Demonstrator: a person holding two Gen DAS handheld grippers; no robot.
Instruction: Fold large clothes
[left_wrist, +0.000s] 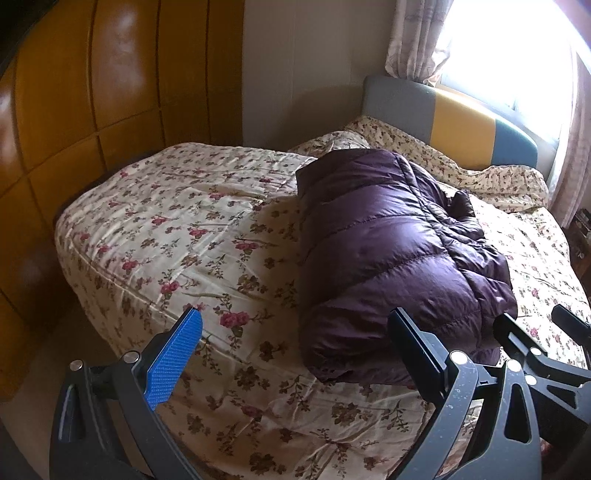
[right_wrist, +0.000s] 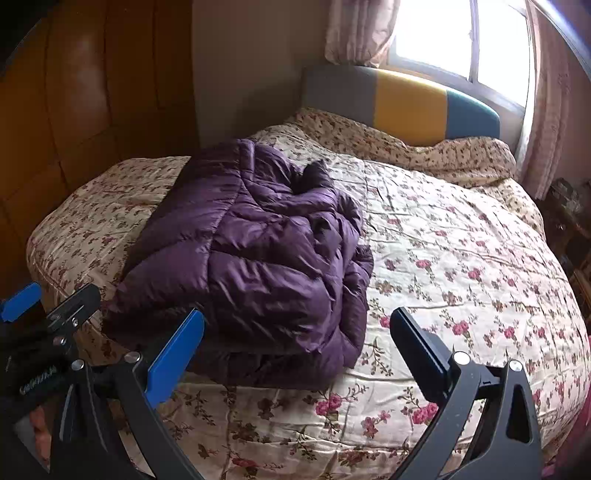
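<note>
Each gripper has dark grey curved arms with silver screws. The left gripper (left_wrist: 295, 332) and right gripper (right_wrist: 297, 332) each pair a ribbed blue pad with a black one.

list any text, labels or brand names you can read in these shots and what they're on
One print only: pale lettering on a black strap at the lower left of the right wrist view, too blurred and tilted to read.
Nothing readable on the purple jacket, floral bedspread or headboard.
</note>
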